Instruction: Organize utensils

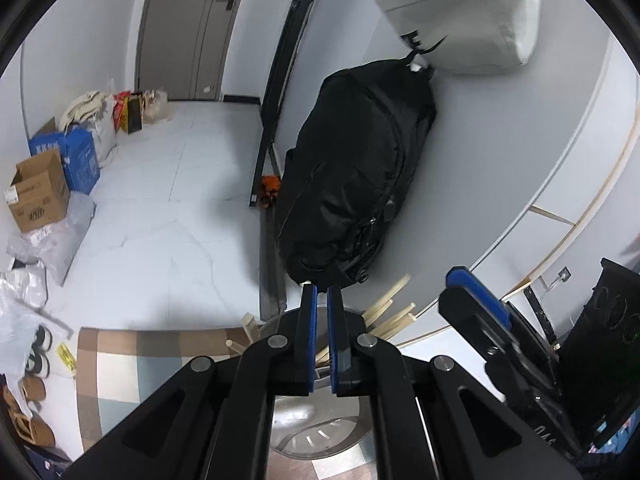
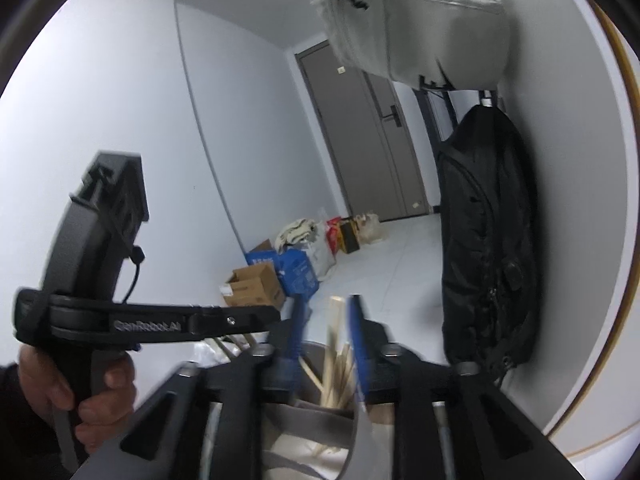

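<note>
Behind right tool, blurred chopsticks, holder half-hidden

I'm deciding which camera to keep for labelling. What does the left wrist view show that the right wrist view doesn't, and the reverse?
Only the left wrist view shows the checked mat, the slotted bottom of the metal holder and the shoes on the floor.

Only the right wrist view shows the person's hand gripping the left tongs' handle, and the grey-and-white bag below the right tongs.

Both show wooden chopsticks in the holder, the black backpack, the hanging white bag, the grey door and the cardboard box.
</note>
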A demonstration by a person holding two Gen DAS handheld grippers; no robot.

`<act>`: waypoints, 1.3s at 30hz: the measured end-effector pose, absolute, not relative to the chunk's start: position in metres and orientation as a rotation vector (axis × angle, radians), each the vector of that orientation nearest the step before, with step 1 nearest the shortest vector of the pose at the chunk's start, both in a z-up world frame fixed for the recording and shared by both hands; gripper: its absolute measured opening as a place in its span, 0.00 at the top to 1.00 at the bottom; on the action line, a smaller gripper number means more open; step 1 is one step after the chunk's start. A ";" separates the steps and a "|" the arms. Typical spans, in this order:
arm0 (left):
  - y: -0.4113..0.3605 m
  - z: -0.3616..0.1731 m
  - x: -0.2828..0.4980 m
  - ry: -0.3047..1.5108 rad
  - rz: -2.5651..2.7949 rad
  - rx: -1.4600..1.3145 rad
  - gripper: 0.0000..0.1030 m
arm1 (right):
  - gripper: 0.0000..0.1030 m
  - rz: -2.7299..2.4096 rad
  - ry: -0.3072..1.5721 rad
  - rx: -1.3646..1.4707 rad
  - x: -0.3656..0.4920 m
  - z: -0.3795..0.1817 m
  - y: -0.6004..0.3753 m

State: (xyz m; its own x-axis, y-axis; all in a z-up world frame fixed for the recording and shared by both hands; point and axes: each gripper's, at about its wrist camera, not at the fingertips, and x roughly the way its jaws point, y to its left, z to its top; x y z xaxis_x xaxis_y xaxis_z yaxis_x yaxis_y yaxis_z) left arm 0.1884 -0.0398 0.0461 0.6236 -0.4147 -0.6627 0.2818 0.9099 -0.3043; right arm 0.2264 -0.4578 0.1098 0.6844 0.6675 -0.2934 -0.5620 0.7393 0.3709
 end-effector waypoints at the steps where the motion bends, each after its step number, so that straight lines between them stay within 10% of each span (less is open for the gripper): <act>1: -0.041 0.047 0.187 0.800 -0.396 -0.167 0.99 | 0.63 0.689 0.423 0.264 0.225 0.112 -0.460; 7: -0.040 0.049 0.180 0.805 -0.372 -0.162 0.97 | 0.57 0.657 0.423 0.292 0.217 0.118 -0.473; 21: -0.034 0.079 0.139 0.643 -0.266 -0.113 0.28 | 0.24 0.642 0.424 0.262 0.177 0.134 -0.482; 39: -0.016 0.074 0.065 0.471 -0.137 -0.091 0.02 | 0.00 0.639 0.368 0.200 0.091 0.140 -0.485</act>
State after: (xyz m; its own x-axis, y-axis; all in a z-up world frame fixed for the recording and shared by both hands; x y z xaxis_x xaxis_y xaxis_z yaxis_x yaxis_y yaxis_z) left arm 0.0655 -0.0157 0.0735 0.8820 -0.1527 -0.4457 0.1108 0.9867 -0.1187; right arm 0.0915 -0.4851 0.1405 0.7413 0.6136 -0.2719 -0.5435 0.7865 0.2933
